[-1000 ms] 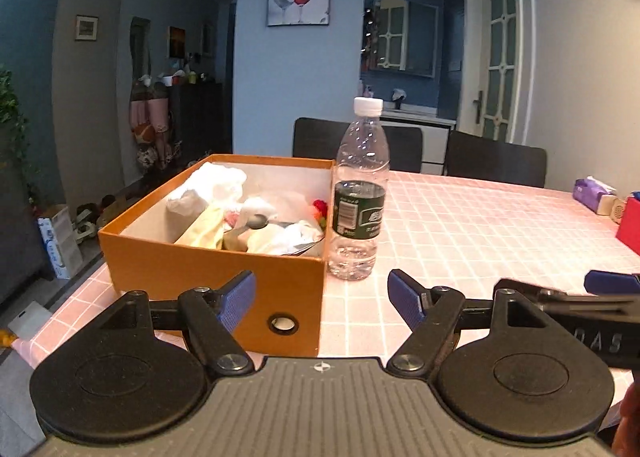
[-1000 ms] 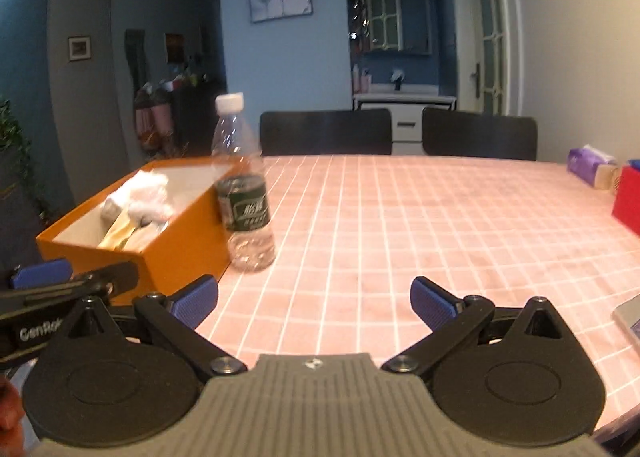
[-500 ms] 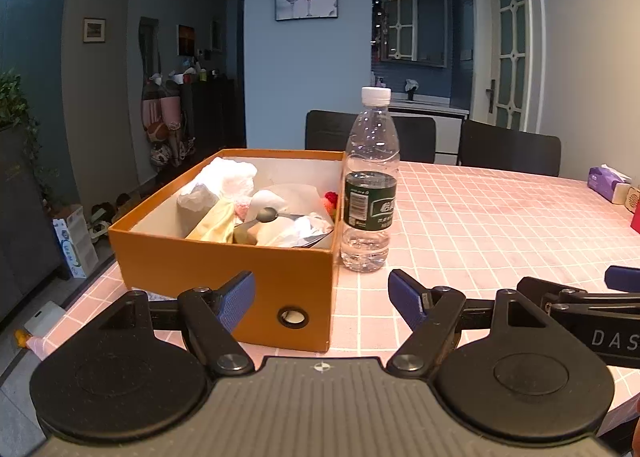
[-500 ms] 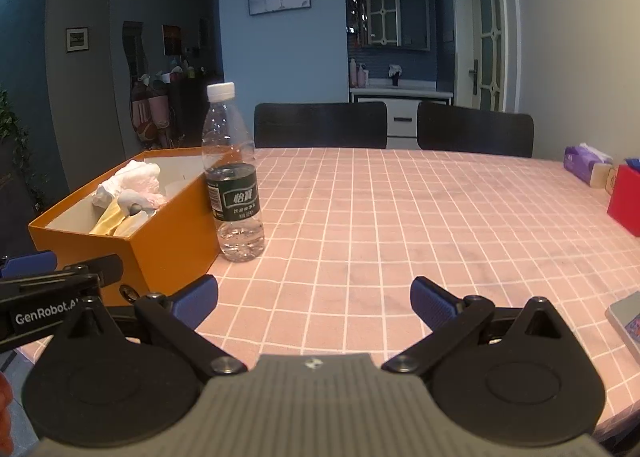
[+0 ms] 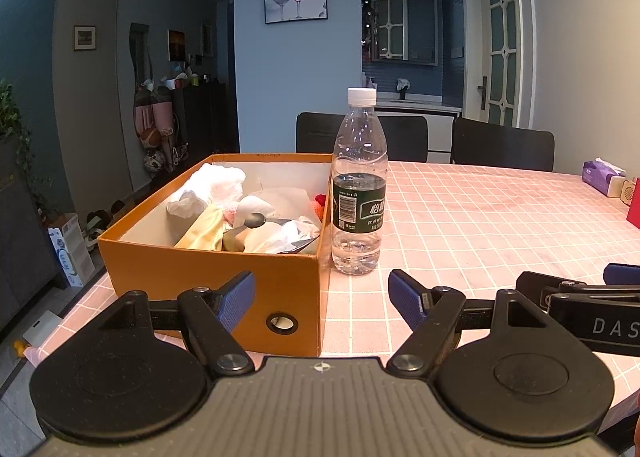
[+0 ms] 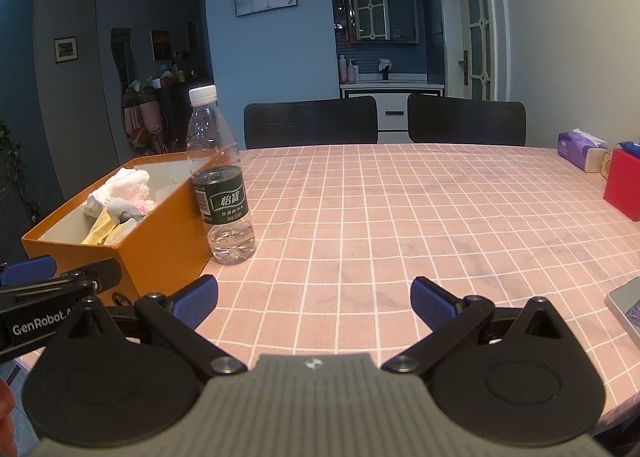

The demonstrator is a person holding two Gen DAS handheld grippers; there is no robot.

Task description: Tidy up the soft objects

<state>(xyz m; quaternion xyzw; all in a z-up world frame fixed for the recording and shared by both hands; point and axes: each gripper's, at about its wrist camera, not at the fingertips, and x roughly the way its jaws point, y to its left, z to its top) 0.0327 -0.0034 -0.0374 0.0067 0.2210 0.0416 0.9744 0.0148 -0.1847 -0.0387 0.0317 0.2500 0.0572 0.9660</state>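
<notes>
While both grippers are hovering low over the near edge of the pink checked table (image 6: 400,217), neither is holding anything, so the work looks to be sitting at a pause between picks, or near its end. Going from the left: the left gripper (image 5: 320,299) is standing with its jaws wide apart and nothing between them, and the orange box (image 5: 208,269) is lying just ahead of its left jaw, its near wall partly covered by that jaw. The soft things (image 5: 218,187) (white cloth, a pale yellow piece, something pink and something red) are already piled inside the box, ahead of and above the jaws. A clear water bottle (image 5: 360,185) is standing upright just beside the box's right wall, ahead of the gap between the jaws. The right gripper (image 6: 314,299) is likewise gaping open and empty, with only bare table ahead of its gap and the bottle and box off beyond its left jaw. Judging by this, the next move calls for finding any soft item left outside the box, and none is showing on the table. Much is staying unclear: the heap's lower layers are hidden by the box walls, a grey rounded object in the pile is hard to name, and a grey flat thing at the right edge is cut off.
</notes>
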